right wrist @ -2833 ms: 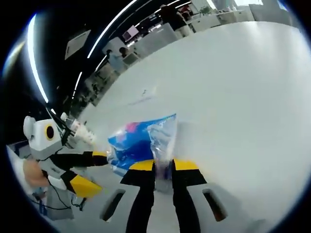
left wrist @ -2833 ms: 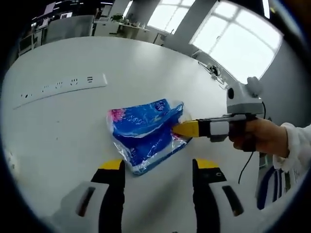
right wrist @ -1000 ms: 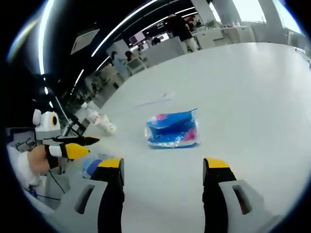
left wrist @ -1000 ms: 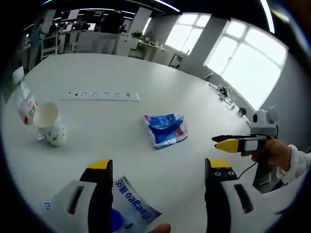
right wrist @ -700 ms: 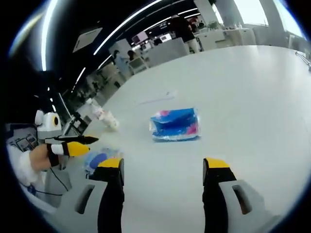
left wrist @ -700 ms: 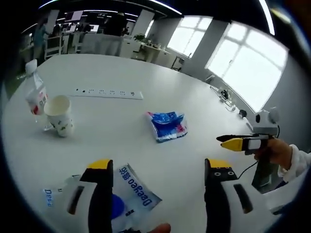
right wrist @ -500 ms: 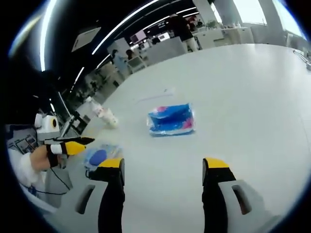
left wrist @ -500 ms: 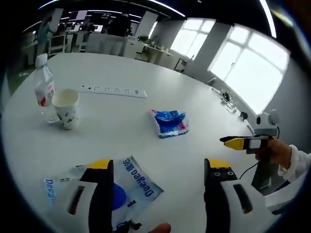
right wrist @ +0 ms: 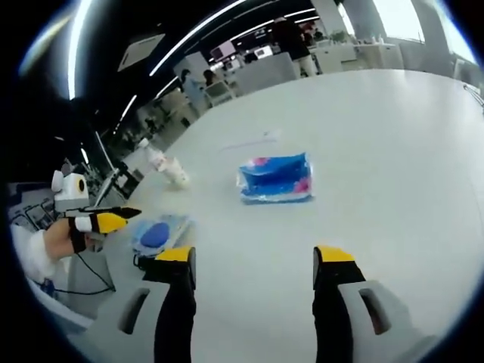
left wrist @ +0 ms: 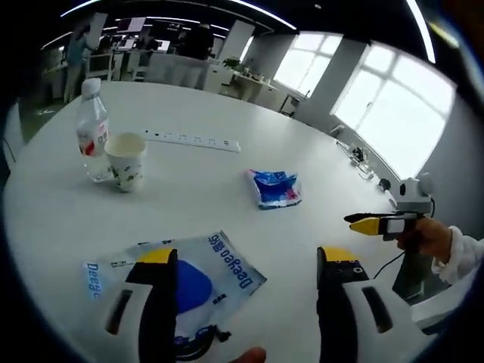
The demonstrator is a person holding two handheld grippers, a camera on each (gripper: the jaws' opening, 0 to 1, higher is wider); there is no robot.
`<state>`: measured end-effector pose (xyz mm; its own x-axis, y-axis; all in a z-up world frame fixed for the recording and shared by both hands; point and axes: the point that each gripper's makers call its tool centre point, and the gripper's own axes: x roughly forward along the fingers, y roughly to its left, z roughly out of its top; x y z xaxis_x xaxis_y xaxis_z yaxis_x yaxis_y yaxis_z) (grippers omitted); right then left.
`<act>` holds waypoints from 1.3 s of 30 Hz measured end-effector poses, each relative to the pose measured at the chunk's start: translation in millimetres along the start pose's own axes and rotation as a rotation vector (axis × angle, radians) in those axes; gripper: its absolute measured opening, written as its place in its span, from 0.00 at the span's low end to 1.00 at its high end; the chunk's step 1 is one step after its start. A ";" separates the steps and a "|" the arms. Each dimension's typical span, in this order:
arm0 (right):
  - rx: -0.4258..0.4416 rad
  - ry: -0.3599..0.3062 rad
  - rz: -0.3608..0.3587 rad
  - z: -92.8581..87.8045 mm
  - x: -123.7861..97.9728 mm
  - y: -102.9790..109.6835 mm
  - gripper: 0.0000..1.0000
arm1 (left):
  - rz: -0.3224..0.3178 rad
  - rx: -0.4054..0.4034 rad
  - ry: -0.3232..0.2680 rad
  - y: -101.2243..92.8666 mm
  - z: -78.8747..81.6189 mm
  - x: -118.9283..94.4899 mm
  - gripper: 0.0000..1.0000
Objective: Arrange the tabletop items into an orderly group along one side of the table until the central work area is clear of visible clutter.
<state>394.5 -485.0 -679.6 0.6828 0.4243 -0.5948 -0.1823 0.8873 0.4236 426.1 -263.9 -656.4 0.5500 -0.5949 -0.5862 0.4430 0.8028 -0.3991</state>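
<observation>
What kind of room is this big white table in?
Probably an open office. The table carries a long power strip, there are desks with people at them in the back, and long ceiling lights run overhead beside big windows.

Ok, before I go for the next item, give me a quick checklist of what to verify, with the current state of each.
1. Left tongs open and empty: ok.
2. Right tongs open and empty: ok.
3. Blue tissue pack released, lying on the table: ok.
4. White pouch with blue circle lies flat just ahead of the left tongs: ok.
5. Paper cup and water bottle upright, close together: ok.
6. Items grouped along one side: not ok, they lie scattered.
</observation>
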 end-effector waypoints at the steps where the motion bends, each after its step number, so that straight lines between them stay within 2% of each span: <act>1: 0.002 -0.001 0.002 0.0 1.1 2.0 0.61 | -0.002 -0.005 -0.011 0.4 2.1 -2.2 0.76; 9: 0.004 -0.003 0.035 0.4 10.9 23.3 0.60 | 0.009 0.011 -0.020 14.1 3.7 -14.0 0.76; 17: -0.020 0.034 0.073 -3.9 26.8 45.2 0.59 | 0.048 -0.022 -0.025 38.6 -7.3 -28.6 0.76; 25: -0.055 0.072 0.117 -1.9 47.6 69.6 0.57 | 0.099 -0.068 -0.053 64.7 -10.1 -48.3 0.75; 30: -0.067 0.091 0.134 -2.8 56.2 78.6 0.56 | 0.133 -0.095 -0.062 79.3 -14.5 -59.0 0.75; 39: -0.071 0.121 0.148 -8.7 63.1 83.8 0.54 | 0.158 -0.120 -0.065 89.4 -22.7 -66.7 0.74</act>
<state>416.2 -382.3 -687.5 0.5552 0.5661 -0.6093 -0.3272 0.8222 0.4657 412.9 -151.5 -668.9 0.6524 -0.4590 -0.6030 0.2617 0.8832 -0.3892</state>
